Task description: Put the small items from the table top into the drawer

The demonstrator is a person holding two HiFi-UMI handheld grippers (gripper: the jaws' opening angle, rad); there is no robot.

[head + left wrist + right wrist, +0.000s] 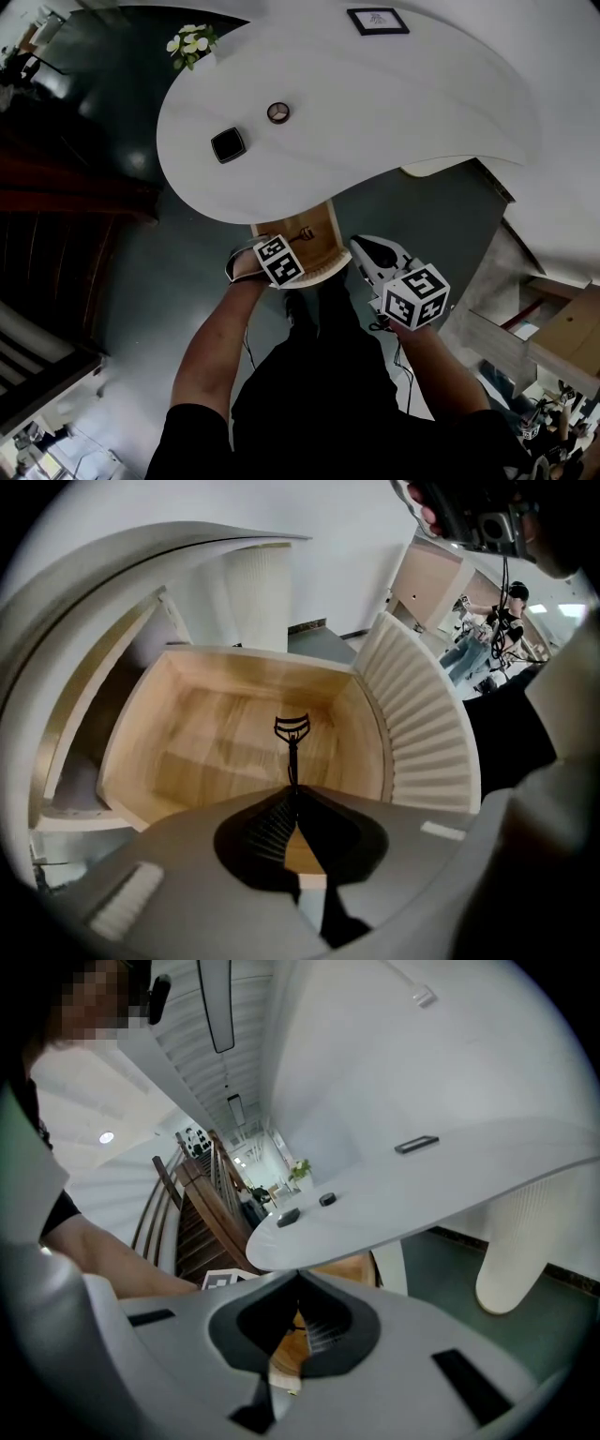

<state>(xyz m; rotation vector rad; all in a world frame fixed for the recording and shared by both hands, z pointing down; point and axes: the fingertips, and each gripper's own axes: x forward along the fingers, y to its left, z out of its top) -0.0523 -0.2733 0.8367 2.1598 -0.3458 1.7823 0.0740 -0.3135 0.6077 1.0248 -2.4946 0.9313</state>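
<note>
A wooden drawer (322,228) stands pulled out under the white table top (394,103). My left gripper (292,787) reaches over the drawer's floor (206,752) and is shut on the thin handle of a black eyelash curler (292,729), which points into the drawer. In the head view the curler (305,232) shows as a small dark shape inside the drawer. On the table lie a black square item (228,144) and a small round item (278,112). My right gripper (366,246) hangs beside the drawer's right side, shut with nothing in it (298,1277).
The drawer's ribbed white front (422,724) curves at the right. A framed picture (378,21) and a bunch of flowers (192,42) stand at the table's far side. A wooden stair rail (202,1213) lies to the left; cardboard boxes (562,337) sit at the right.
</note>
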